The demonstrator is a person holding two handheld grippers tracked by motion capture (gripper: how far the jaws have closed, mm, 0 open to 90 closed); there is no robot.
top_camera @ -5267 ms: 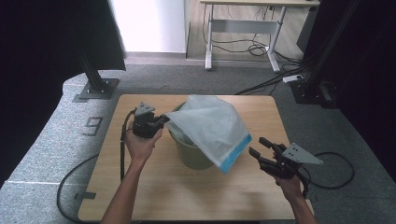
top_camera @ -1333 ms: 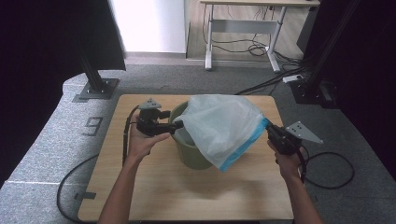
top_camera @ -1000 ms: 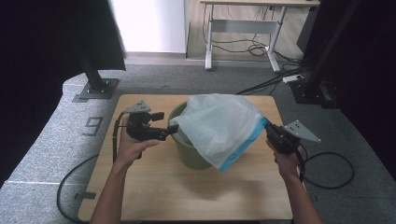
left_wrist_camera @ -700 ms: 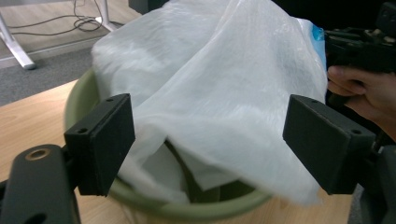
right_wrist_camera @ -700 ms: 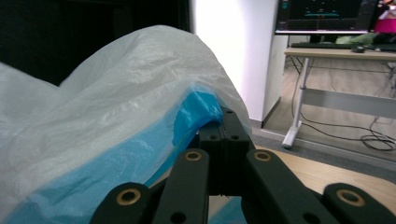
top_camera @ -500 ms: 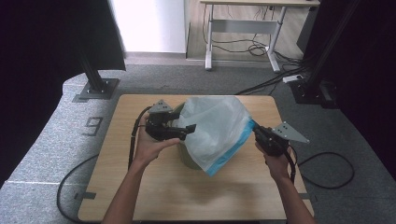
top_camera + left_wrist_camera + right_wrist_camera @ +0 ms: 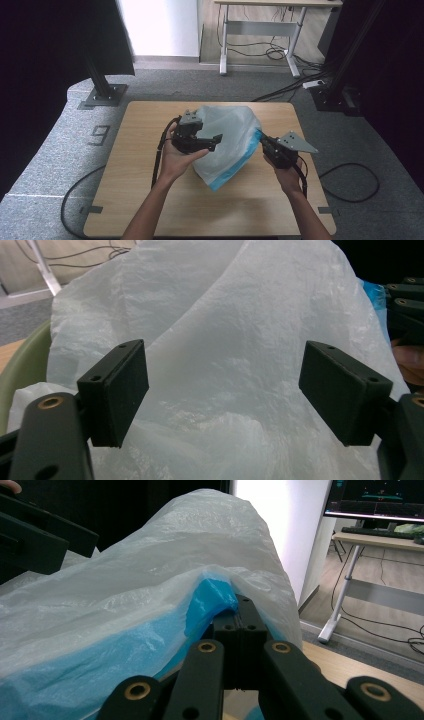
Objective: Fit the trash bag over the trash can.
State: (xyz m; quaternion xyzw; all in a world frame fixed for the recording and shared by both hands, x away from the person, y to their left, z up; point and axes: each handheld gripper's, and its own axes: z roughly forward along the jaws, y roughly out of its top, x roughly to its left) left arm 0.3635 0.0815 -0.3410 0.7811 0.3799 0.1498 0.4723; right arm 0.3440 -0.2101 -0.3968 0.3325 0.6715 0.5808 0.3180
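Note:
A thin white plastic bag with a blue hem lies bunched over a green bin, whose rim peeks out in the left gripper view. My left gripper hovers over the bag's left side, open, with the film spread between and behind its pads without being pinched. My right gripper is shut on the blue hem at the bag's right edge, and its jaws meet on the film. The bag billows up in front of that gripper.
The wooden table has bare room in front and to the left. Each gripper trails a black cable. Behind the table are a black stand, a white desk with floor cables and another stand at the right.
Both hands have drawn toward the middle of the table. The left gripper moved right onto the bag. The right gripper carried the hem leftward, and the bag now bunches narrower over the bin.

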